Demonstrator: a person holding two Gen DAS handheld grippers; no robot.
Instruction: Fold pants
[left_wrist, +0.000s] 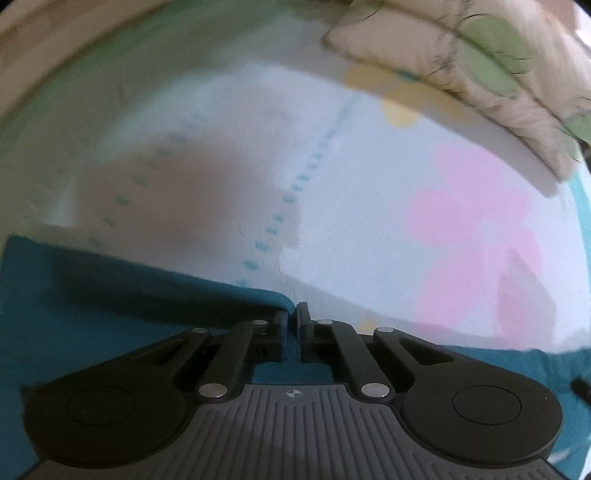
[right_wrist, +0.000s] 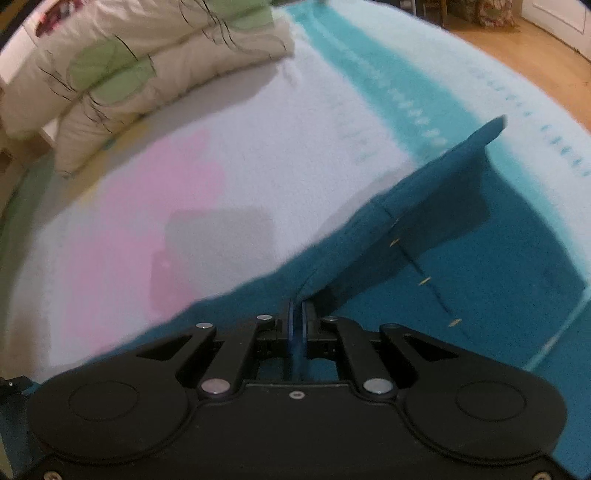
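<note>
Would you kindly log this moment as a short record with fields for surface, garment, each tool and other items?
surface: bed cover, white with pink and teal patches
garment: teal pants, lying on the cover, one edge lifted
left tool: shut on the pants' edge
right tool: shut on a pants fold that rises from the jaws
other items: pillows, cream with green leaf print, at the far side of the bed
floor: wood, beyond the bed

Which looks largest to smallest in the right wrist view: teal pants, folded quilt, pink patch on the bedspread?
1. teal pants, though nearness to the camera inflates them.
2 and 3. pink patch and folded quilt: too alike to rank.
</note>
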